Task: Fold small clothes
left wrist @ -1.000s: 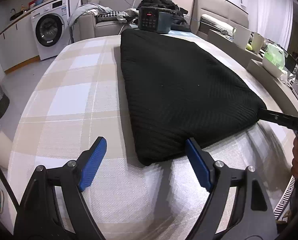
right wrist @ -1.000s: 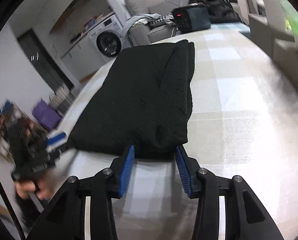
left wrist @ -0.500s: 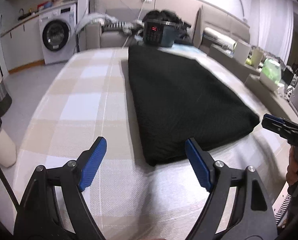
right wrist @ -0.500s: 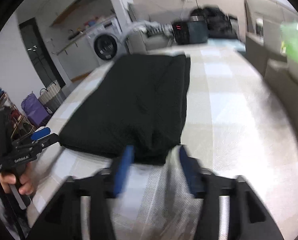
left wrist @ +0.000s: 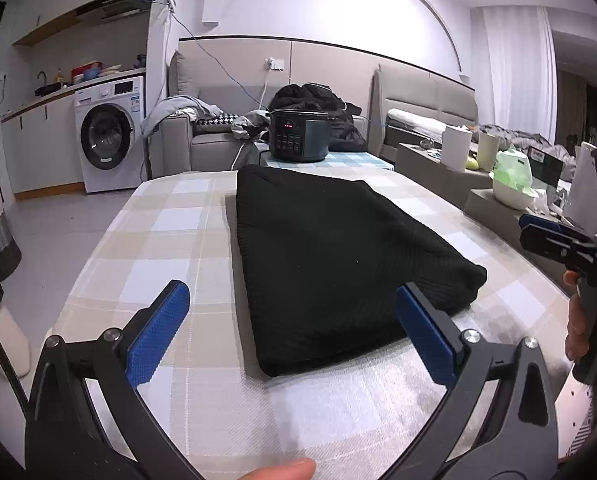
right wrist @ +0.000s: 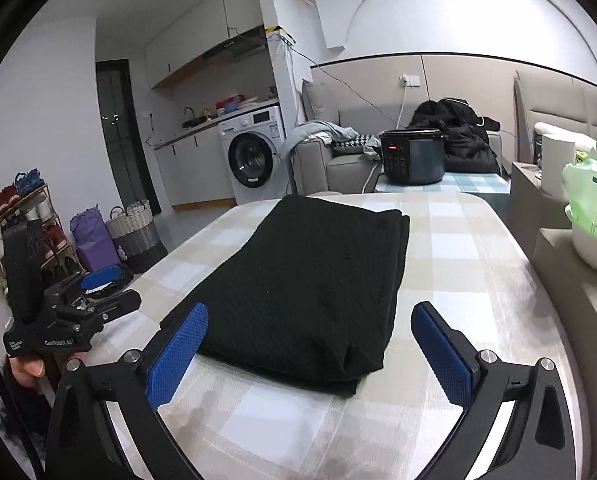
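Both sets of jaws stood fully apart with nothing between the pads, and both had just been opening.

Left wrist view: our left gripper (left wrist: 292, 332) was held above the near end of the checked tablecloth (left wrist: 170, 240), its blue pads (left wrist: 158, 338) clear of the cloth. The folded black garment (left wrist: 338, 260) lay flat on the table, its near corner just ahead of the jaws and not touched by them. Our right gripper (left wrist: 558, 240) appeared at the right edge, off the garment's right side, held in a hand (left wrist: 576, 320). A dark electric cooker (left wrist: 298, 134) stood on a separate surface beyond the far end.

Right wrist view: our right gripper stood before the garment's near right corner, where layered folds showed along the right edge. Our left gripper was seen at the left, beside the table's left edge and apart from the garment.

We judged the step in hand to be the release after a fold, with the garment lying as a tidy rectangle. The next move, in our judgement, called either for one more fold across the long axis or for setting the piece aside; either requires re-gripping an edge through all layers, since a pad that catches only the top layer would pull the stack open.

Open tablecloth lay on both long sides of the garment, wider on the right, giving room to swing. A white bowl with a green bag (right wrist: 590, 216) sat beyond the table's right edge.
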`<state>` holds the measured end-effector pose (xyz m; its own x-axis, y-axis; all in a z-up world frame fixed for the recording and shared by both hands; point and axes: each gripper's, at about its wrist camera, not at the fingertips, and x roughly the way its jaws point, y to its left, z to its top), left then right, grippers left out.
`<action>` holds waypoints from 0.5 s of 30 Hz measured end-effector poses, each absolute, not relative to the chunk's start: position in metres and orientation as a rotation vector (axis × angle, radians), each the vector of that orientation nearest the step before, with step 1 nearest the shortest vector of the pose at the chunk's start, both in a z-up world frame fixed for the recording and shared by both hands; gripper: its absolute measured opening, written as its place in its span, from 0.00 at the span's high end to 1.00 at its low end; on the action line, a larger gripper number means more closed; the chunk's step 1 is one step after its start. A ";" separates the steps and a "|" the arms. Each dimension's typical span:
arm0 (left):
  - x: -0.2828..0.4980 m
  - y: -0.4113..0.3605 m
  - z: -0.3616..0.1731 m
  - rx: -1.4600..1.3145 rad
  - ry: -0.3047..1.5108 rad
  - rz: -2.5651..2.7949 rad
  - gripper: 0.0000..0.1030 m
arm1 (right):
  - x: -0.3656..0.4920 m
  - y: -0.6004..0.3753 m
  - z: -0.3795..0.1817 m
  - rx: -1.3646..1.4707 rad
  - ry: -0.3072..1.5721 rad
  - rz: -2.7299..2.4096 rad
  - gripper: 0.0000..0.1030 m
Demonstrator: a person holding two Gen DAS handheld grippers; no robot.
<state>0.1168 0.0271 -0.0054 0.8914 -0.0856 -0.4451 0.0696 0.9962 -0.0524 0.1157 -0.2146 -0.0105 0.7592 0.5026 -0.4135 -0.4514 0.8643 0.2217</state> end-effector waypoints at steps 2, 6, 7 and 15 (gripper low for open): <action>0.118 0.029 -0.008 -0.053 0.453 -0.077 0.01 | 0.116 -0.213 -0.011 0.099 0.468 0.517 0.00; 0.121 0.032 -0.012 -0.071 0.446 -0.065 0.01 | 0.113 -0.213 -0.014 0.112 0.443 0.506 0.00; 0.123 0.032 -0.014 -0.074 0.457 -0.054 0.01 | 0.112 -0.215 -0.015 0.120 0.431 0.492 0.00; 0.123 0.032 -0.014 -0.065 0.450 -0.064 0.01 | 0.116 -0.218 -0.023 0.119 0.406 0.441 0.00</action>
